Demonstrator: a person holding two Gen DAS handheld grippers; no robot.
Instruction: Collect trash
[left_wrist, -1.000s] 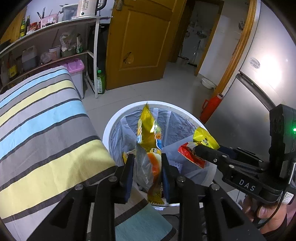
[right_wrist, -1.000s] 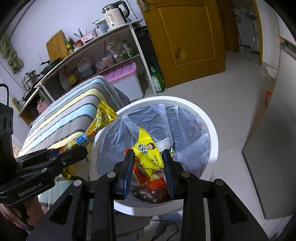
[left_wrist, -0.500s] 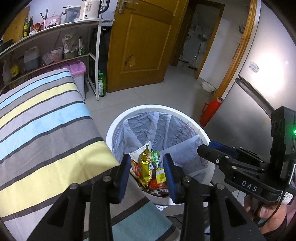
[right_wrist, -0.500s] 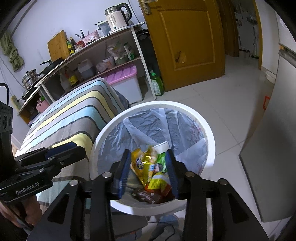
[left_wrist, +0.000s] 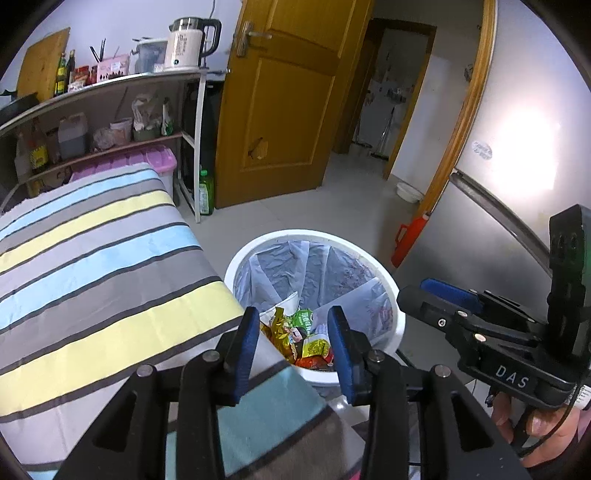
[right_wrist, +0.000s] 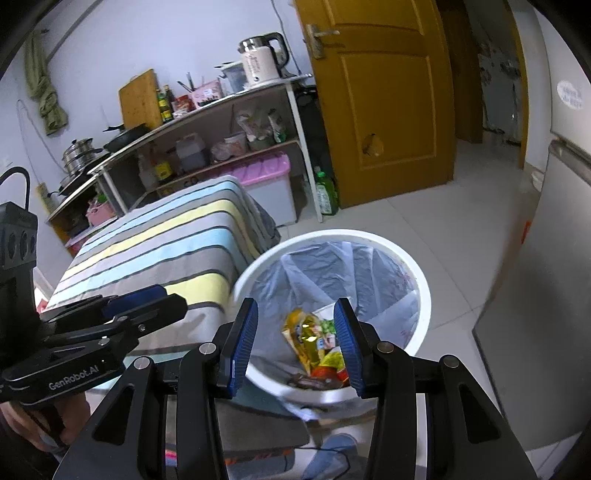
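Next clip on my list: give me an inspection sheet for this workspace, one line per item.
Surface: striped tablecloth covers the table; nothing seen lying on the visible part.
Job's things: snack wrappers lie inside the white lined trash bin, which stands on the floor by the table's corner.
Clutter: nothing seen loose on the floor beside the bin.
Grippers: left gripper and right gripper are both open above the bin, nothing between the fingers; jaws have just been opening.
Cables: a thin black cable runs across the floor below the bin.
Surroundings: shelf with kettle, pink storage box, green bottle, wooden door, refrigerator.
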